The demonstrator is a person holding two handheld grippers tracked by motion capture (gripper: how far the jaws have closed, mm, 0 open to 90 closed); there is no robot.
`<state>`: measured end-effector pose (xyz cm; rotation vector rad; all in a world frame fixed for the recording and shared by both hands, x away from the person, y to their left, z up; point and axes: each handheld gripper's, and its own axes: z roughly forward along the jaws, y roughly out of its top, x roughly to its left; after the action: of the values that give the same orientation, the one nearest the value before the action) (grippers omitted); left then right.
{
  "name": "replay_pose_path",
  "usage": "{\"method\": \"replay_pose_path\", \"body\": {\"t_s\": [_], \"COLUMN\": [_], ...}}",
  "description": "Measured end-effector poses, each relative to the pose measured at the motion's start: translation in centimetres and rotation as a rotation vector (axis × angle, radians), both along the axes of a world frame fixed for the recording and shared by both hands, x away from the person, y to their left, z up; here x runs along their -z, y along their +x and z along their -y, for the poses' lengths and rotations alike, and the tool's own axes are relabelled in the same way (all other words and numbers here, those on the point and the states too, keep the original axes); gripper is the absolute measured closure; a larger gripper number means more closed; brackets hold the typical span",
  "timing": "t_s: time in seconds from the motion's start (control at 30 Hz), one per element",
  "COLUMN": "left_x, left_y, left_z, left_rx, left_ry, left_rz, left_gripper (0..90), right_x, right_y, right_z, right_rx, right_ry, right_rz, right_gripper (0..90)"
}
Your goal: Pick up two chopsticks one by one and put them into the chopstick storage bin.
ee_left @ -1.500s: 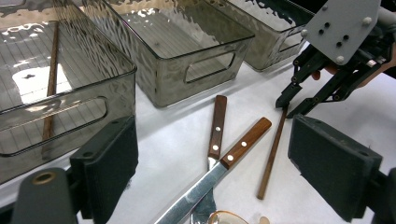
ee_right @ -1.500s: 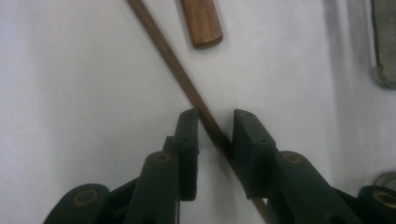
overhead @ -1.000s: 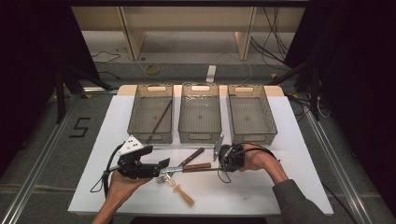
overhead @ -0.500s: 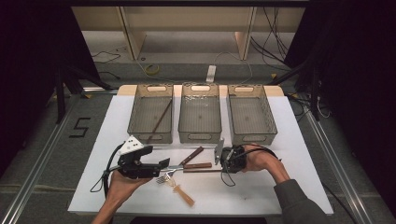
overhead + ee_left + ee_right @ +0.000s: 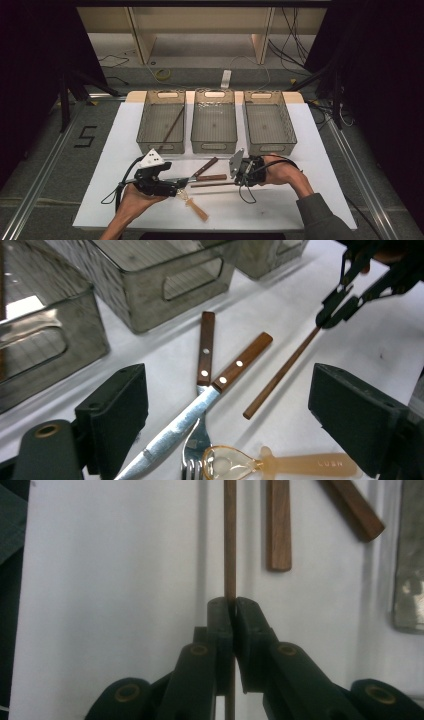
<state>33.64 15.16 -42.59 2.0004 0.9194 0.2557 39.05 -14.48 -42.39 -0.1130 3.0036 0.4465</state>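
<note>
Right hand-held gripper (image 5: 231, 611) is clamped on a thin round wooden chopstick (image 5: 229, 535), near the white counter's (image 5: 320, 150) front edge with open room to its right. Left hand-held gripper (image 5: 227, 415) sits wide apart over the steel knife (image 5: 200, 405).

floor marking (image 5: 86, 136): "5" | amber spoon (image 5: 280, 463) handle: raised letters, seemingly "cusn", not sure
</note>
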Motion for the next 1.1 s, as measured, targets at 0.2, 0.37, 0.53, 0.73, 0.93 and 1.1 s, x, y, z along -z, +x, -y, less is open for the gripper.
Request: {"method": "replay_pose_path", "body": {"t_s": [0.2, 0.37, 0.53, 0.73, 0.93, 1.1], "left_x": [0.6, 1.2, 1.5, 1.5, 1.3, 1.4], "left_y": [0.0, -0.1, -0.3, -0.6, -0.6, -0.7], "left_z": [1.1, 2.7, 4.0, 5.0, 5.4, 6.1], "left_rx": [0.084, 0.149, 0.198, 0.273, 0.303, 0.334], "left_ry": [0.061, 0.161, 0.236, 0.296, 0.298, 0.323], "left_rz": [-0.039, -0.056, -0.059, -0.036, -0.041, -0.054], "left_gripper": [16.2, 18.2, 22.1, 33.9, 48.7, 58.9], "right_x": [-1.0, -1.5, -1.7, -1.8, -1.8, -1.9], "right_y": [-0.5, -1.0, -1.4, -1.8, -2.0, -2.2], "right_z": [-0.3, -0.7, -1.1, -1.5, -1.9, -2.0], "right_rx": [-0.017, -0.028, -0.045, -0.064, -0.084, -0.095], "right_ry": [0.03, 0.037, 0.041, 0.034, 0.035, 0.03], "right_rz": [0.019, 0.02, 0.022, 0.021, 0.023, 0.022], "right_gripper": [86.4, 86.4, 86.4, 86.4, 86.4, 86.4]}}
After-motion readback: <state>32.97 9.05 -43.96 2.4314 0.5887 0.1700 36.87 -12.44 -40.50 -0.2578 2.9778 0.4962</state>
